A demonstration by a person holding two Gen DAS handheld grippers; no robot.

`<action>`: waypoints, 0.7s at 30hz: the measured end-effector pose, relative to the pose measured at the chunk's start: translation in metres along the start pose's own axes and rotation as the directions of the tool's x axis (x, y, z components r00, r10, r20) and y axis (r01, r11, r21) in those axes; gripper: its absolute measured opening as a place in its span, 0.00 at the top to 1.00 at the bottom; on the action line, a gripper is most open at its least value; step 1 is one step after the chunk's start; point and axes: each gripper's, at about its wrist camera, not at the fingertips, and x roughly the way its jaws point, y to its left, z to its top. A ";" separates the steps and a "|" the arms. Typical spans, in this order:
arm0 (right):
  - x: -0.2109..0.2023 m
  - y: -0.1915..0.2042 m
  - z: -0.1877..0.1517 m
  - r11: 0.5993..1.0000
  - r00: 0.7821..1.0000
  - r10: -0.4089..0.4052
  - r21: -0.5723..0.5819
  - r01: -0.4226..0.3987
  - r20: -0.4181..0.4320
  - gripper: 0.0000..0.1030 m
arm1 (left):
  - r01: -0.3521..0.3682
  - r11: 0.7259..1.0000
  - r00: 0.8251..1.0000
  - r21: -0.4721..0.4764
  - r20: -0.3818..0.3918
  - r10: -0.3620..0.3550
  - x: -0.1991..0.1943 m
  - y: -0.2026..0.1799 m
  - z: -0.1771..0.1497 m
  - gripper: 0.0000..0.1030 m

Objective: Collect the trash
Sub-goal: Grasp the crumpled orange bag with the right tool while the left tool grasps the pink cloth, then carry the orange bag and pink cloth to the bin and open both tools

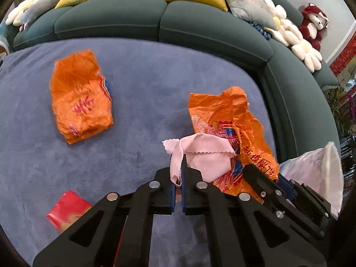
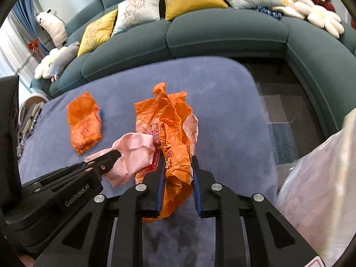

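Both clamped, left hand-held gripper [image 1: 178, 166] pinching pink cloth [image 1: 207, 155], right hand-held gripper [image 2: 178, 166] squeezing orange bag [image 2: 175, 138]

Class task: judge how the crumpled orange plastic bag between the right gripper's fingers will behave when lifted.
The orange plastic bag is thin and creased, so probably floppy and light. Its glossy film may slip from the right gripper, and its loose end likely trails over the pink cloth.
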 end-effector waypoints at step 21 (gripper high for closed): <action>-0.161 -0.087 -0.001 0.989 0.974 -0.103 0.126 0.078 0.201 0.80 | 0.085 0.987 0.987 0.136 0.125 -0.102 -0.108 -0.124 -0.004 0.97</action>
